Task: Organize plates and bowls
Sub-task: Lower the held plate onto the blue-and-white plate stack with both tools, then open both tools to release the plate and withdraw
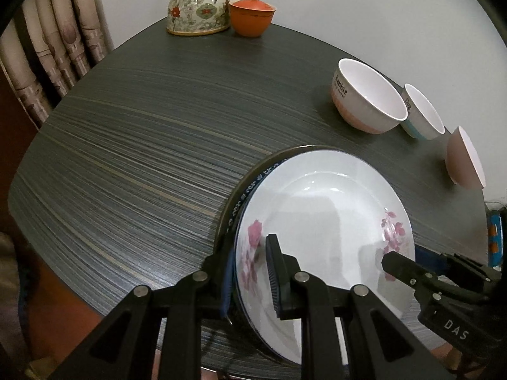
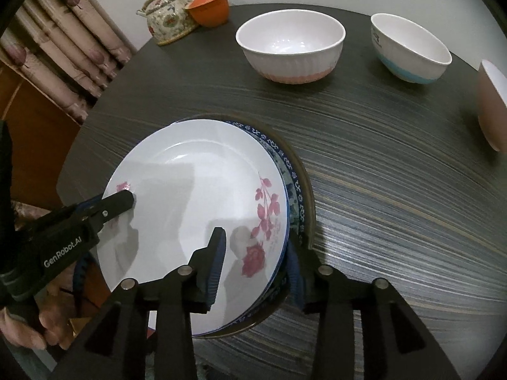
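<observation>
We judge the main risk to be the stack sliding: the white floral plate [image 2: 196,202] sits off-centre on the blue-patterned plate [image 2: 293,180] and a dark plate beneath, near the worktop [image 1: 133,145] edge, so uneven pulls from both sides could skew or tip it. Our left gripper [image 1: 250,272] straddles the stack's left rim, one finger over the top plate, one outside, jaws partly closed around it. Our right gripper [image 2: 258,269] does likewise at the right rim. We cannot tell whether either pinches yet. Three bowls stand well apart, the pink-based bowl [image 2: 290,47] nearest.
</observation>
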### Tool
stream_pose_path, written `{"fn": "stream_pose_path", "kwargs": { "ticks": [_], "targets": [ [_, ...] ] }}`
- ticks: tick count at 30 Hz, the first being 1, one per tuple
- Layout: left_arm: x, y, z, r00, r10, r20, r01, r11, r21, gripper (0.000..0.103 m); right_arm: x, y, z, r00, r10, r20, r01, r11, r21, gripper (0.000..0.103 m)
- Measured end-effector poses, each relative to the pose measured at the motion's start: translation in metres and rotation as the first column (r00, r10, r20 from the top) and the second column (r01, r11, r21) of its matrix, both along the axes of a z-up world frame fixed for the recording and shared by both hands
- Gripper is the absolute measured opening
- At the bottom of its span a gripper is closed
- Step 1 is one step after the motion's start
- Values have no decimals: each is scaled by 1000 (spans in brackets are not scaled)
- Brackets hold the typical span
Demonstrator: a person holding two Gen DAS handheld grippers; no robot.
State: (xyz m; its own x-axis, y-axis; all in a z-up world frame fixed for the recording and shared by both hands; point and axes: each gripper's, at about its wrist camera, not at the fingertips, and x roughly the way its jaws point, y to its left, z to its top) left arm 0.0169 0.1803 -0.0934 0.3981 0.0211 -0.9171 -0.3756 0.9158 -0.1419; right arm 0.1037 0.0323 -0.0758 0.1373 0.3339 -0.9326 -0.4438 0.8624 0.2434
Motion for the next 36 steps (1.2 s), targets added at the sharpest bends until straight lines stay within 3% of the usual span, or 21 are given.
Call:
{"fn": "stream_pose_path", "kwargs": {
  "ticks": [9, 12, 21, 31, 36],
  "targets": [
    [1, -11, 0, 1000, -22, -6, 22, 996, 83, 20, 0, 8, 4, 1000, 5, 20, -4, 999, -38, 48],
    [1, -19, 3, 999, -33, 8, 31, 989, 144, 26, -1, 6, 6, 1000, -1, 18, 1, 1000, -20, 51],
    [-1, -18, 8, 998, -38, 50, 31, 990, 135, 27, -8, -8, 16, 1000, -8, 29, 7, 1000, 22, 52],
    [-4, -14, 5, 999, -22, 42, 16, 990, 140, 33, -11, -31, 26, 995, -36, 88, 35, 999, 13, 55],
    [-7, -13, 15, 996, -11, 84, -1, 990, 142, 33, -4, -47, 25, 993, -80, 85, 77, 997, 32, 55]
  ]
}}
